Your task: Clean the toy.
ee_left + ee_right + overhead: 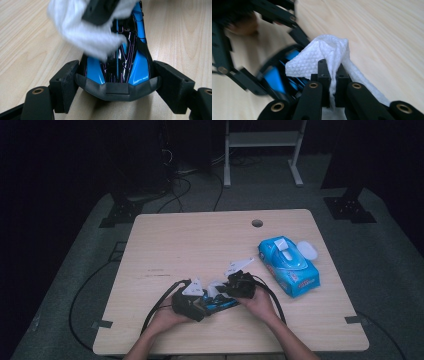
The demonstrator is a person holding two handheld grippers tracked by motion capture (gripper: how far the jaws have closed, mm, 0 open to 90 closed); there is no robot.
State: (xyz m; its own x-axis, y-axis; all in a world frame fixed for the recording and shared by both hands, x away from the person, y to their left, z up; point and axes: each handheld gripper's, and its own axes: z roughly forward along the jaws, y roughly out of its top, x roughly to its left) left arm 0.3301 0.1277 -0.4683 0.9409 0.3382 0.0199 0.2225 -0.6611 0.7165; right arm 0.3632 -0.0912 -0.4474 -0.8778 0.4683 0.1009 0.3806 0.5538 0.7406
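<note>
A glossy blue and black toy car (117,67) lies on the wooden table (200,240), its black front bumper clamped between the pads of my left gripper (117,86), which is shut on it. My right gripper (333,72) is shut on a folded white wipe (322,52). It presses the wipe (85,32) onto the top of the car's body. In the high view both grippers meet near the table's front edge: left gripper (206,307), right gripper (227,291), the car (221,304) between them. The wipe hides the rear of the car.
A blue pack of wet wipes (288,265) lies to the right of the hands, its white lid (306,250) flipped open. A round cable hole (257,223) is near the table's far edge. Cables trail off the front edge.
</note>
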